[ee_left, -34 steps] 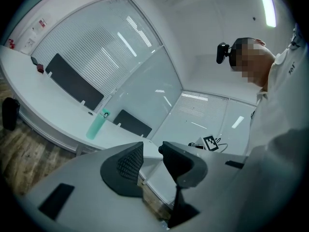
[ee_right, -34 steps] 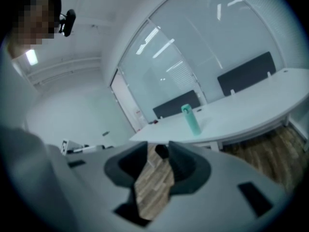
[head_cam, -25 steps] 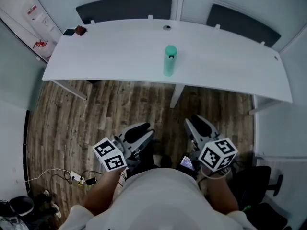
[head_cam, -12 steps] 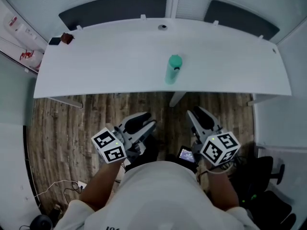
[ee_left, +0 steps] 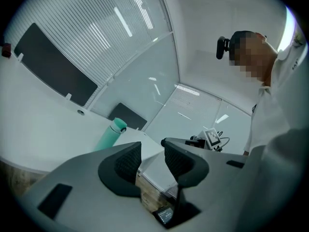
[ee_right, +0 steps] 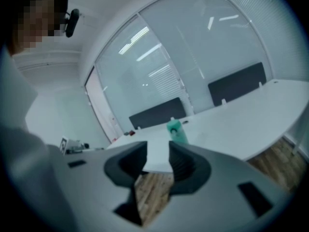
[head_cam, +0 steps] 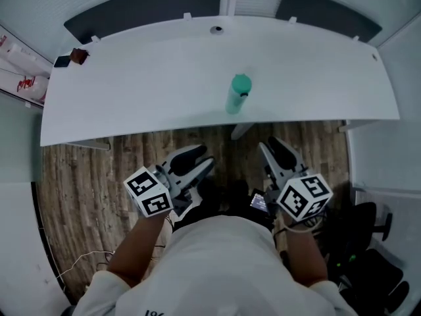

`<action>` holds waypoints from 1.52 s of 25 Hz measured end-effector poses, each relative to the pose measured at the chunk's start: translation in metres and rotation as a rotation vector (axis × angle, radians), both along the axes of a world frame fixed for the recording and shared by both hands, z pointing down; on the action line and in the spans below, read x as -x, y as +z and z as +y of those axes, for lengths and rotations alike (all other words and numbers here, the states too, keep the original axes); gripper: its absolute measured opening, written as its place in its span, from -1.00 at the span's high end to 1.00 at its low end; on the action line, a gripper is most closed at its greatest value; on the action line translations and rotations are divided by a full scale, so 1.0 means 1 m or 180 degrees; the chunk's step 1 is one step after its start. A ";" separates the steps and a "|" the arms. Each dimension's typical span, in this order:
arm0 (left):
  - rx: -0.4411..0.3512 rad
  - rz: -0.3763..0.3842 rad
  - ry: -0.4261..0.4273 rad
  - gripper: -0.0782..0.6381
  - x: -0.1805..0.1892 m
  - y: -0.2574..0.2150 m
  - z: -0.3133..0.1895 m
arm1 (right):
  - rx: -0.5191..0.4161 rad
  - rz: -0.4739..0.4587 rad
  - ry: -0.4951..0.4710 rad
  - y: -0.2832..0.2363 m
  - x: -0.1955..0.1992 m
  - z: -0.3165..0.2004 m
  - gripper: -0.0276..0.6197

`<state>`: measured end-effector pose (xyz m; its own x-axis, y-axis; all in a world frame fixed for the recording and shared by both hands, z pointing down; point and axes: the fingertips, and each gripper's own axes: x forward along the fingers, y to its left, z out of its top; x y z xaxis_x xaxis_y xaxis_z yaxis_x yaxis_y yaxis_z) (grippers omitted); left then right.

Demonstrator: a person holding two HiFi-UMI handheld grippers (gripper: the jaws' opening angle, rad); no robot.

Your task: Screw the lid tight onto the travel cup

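Observation:
A teal travel cup [head_cam: 237,96] stands upright near the front edge of the white table [head_cam: 131,91], with its teal lid [head_cam: 241,83] on top. It also shows in the left gripper view [ee_left: 110,135] and in the right gripper view [ee_right: 177,132]. Both grippers hang over the wooden floor, short of the table and well apart from the cup. My left gripper [head_cam: 197,161] [ee_left: 152,151] has just been opening its jaws, and nothing is between them. My right gripper [head_cam: 275,151] [ee_right: 158,153] also stands open with an empty gap.
Two small dark objects [head_cam: 72,58] lie at the table's far left corner, and a cable grommet [head_cam: 216,29] sits at its back edge. Dark panels [head_cam: 145,5] run behind the table. A small screen [head_cam: 258,203] shows at my waist, and a dark chair [head_cam: 368,242] at the lower right.
The table and cup have come nearer in the head view, and both grippers have advanced toward the table's front edge. The cup has not moved on the table.

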<state>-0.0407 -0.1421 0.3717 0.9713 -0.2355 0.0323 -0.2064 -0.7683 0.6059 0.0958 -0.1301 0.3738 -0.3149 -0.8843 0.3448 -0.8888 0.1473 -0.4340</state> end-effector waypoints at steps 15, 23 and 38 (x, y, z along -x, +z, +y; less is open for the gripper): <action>-0.0275 -0.0344 -0.0128 0.27 -0.052 0.021 -0.053 | -0.0041 0.0178 -0.0312 0.012 -0.034 -0.063 0.50; -0.0583 -0.0779 0.0026 0.08 -0.080 0.069 -0.099 | -0.0112 0.0534 -0.0641 0.029 -0.025 -0.110 0.42; -0.1188 -0.1211 0.0654 -0.13 -0.131 0.114 -0.145 | -0.0019 0.1134 -0.1212 0.068 -0.002 -0.174 -0.04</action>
<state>0.0906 -0.2875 0.4861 0.9346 -0.1056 0.3395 -0.1808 -0.9634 0.1979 0.0978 -0.3039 0.4417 -0.4787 -0.7322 0.4846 -0.8641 0.4905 -0.1125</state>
